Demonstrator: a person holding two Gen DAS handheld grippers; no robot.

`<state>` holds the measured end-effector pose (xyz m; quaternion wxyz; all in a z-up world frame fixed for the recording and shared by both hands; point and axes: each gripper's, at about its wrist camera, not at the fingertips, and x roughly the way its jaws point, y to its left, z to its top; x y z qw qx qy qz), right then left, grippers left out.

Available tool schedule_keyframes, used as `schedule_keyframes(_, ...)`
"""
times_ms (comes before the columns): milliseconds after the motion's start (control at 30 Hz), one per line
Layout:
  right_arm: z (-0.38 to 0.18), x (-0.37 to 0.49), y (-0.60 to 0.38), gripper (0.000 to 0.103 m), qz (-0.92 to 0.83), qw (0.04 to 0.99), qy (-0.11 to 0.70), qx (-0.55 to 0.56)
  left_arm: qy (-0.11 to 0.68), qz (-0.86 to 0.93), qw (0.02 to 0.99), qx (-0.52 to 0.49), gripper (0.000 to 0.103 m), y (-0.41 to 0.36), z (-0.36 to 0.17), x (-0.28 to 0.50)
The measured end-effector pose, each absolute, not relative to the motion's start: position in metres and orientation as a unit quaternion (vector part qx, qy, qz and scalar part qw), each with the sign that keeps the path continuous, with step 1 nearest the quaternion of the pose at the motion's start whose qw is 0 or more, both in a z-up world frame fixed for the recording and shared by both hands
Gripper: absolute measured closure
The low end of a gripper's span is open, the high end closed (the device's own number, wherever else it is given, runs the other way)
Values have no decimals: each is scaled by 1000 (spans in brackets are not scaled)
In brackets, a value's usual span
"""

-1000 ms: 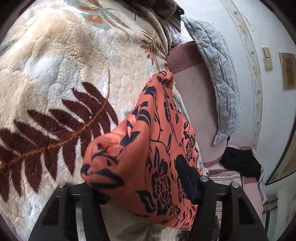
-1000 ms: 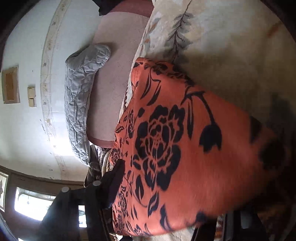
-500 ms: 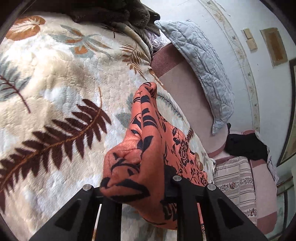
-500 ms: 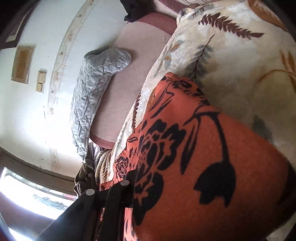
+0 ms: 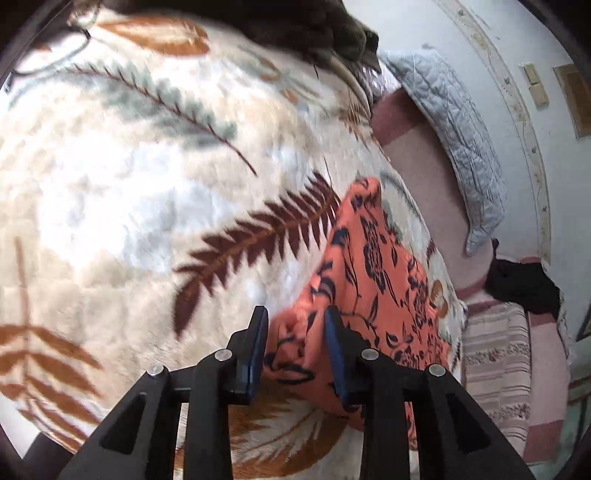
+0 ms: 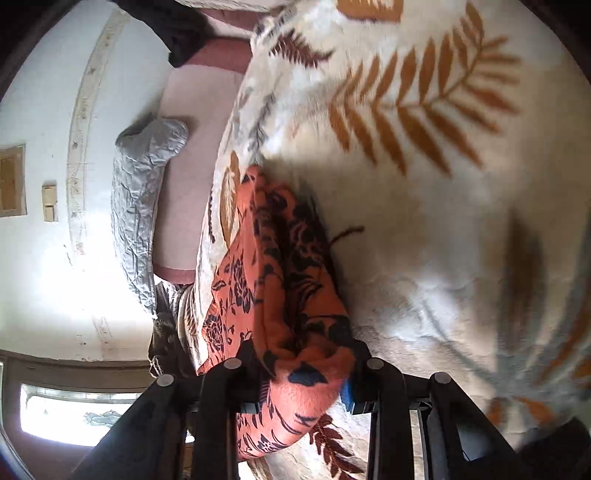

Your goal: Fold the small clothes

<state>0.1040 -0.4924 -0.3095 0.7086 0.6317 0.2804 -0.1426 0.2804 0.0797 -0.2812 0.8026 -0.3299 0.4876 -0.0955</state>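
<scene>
An orange garment with dark flowers [image 5: 373, 266] lies folded on the leaf-patterned plush blanket [image 5: 147, 184], near the blanket's right edge. Its near corner stands bunched between the pads of my left gripper [image 5: 295, 314], whose jaws are opening while the cloth still fills the gap. In the right wrist view the same garment [image 6: 280, 258] rises in a thick fold from the blanket [image 6: 443, 221] into my right gripper [image 6: 303, 350]. Those jaws are opening too, and cloth drapes over and between them and hides most of the pads.
A grey quilted pillow [image 5: 458, 140] leans on the white wall beside the pink mattress [image 5: 424, 177]. A dark furry throw [image 5: 314, 29] lies at the blanket's far end. A black garment [image 5: 521, 284] and a striped cushion [image 5: 495, 369] are at the right.
Both grippers closed in on the garment's corners and pulled back across the blanket. The garment now shows smaller and lower, folded over itself, and much more blanket is visible.
</scene>
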Motion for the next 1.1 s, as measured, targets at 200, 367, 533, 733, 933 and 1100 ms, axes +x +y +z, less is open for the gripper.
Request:
schedule_keyframes(200, -244, 78, -492, 71, -213, 795, 221, 522, 390, -90, 898, -183, 44, 43, -234, 269)
schedule_keyframes(367, -246, 131, -448, 71, -149, 832, 280, 454, 409, -154, 898, -52, 33, -25, -243, 267)
schedule_keyframes(533, -302, 166, -430, 72, -149, 784, 392, 457, 484, -124, 866, 19, 30, -56, -285, 282)
schedule_keyframes(733, -277, 186, -436, 71, -154, 820, 359, 418, 467, -112, 874, 67, 21, -72, -293, 284)
schedule_keyframes(933, -270, 233, -437, 71, -150, 837, 350, 394, 459, -109, 878, 82, 17, -78, -295, 284)
schedule_keyframes(1100, -299, 264, -446, 72, -159, 809, 398, 403, 457, -108, 879, 86, 15, -79, -296, 285)
